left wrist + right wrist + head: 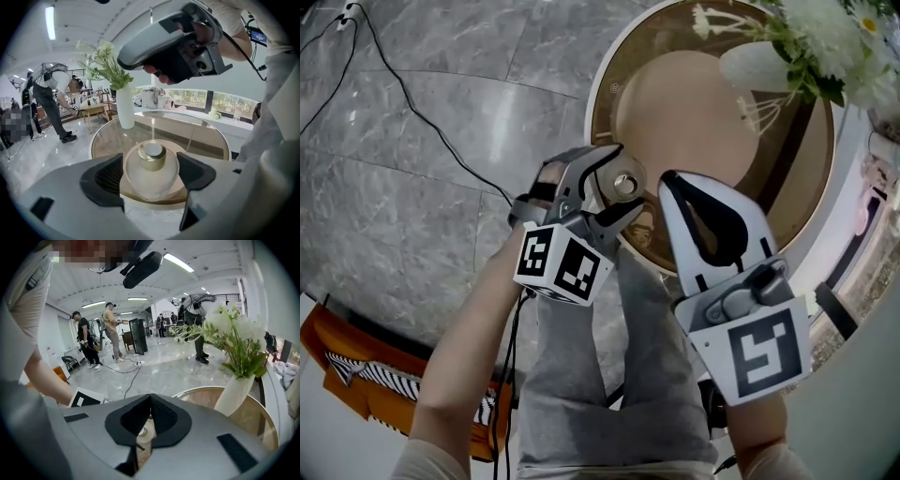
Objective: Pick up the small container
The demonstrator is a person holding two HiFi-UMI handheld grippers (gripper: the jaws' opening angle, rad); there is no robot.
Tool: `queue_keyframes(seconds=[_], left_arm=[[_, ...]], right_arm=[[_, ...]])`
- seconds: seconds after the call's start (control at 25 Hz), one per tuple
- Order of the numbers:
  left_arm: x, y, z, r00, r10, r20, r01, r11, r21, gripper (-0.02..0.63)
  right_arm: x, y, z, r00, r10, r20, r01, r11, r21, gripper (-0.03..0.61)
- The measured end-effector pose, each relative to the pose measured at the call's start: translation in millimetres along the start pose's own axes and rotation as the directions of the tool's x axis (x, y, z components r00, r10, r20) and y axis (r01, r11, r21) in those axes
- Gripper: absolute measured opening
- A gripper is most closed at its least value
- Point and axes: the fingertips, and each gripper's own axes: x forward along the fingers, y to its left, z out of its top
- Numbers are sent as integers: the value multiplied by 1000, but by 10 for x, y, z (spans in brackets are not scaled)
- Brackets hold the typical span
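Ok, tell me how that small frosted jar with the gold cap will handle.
The small frosted glass jar with the gold cap looks round and smooth, so it could slip between the ribbed pads. Being glass, it is probably fragile and weighty for its size. Its body narrows toward the base, so a sideways push might tip it.

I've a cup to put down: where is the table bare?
Bare: the middle of the table, between the vase and the small container. Crowded: the near rim, where the left gripper straddles the container beside the shut right gripper.
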Motion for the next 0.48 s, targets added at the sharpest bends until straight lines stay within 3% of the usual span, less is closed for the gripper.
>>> queue_keyframes(seconds=[0.32, 0.48], left_arm=[[298, -23, -193, 1000, -18, -21, 18, 999, 37, 341], [387, -26, -246, 1000, -17, -26, 17, 1000, 26, 341]], right_arm=[[210, -77, -228, 1000, 10, -11, -9, 1000, 18, 6], [271, -14, -235, 998, 55, 37, -56, 998, 17, 8]])
